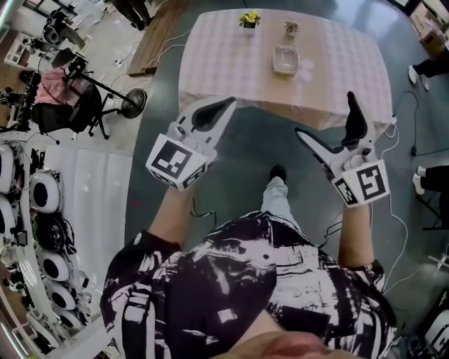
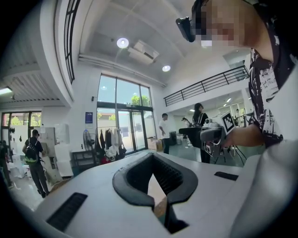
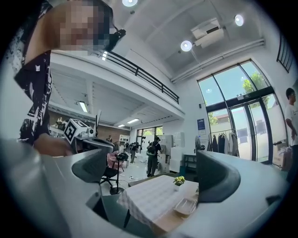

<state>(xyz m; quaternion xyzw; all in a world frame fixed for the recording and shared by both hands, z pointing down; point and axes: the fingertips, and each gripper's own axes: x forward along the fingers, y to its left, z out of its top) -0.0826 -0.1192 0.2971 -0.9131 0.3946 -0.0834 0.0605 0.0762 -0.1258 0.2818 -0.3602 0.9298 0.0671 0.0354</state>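
Observation:
In the head view my left gripper [image 1: 229, 103] is held up in the air short of the table's near left corner, its black jaws pressed together on nothing. In its own view the left gripper [image 2: 152, 158] points out into a bright hall. My right gripper [image 1: 324, 114] hangs by the near right corner with its jaws spread wide and nothing between them. Between the jaws of the right gripper [image 3: 156, 173] I see a table with a checked cloth [image 3: 149, 197]. On that table [image 1: 224, 63] stand a clear tray [image 1: 285, 59], a small yellow flower pot [image 1: 249, 19] and a tiny plant [image 1: 291, 28].
A black stand and chair [image 1: 105, 98] and a row of white machines [image 1: 42, 196] are on the left. A wooden board [image 1: 158, 35] lies past the table's left side. Cables trail on the floor at right [image 1: 403, 231]. A person with a backpack [image 2: 33, 158] stands far off.

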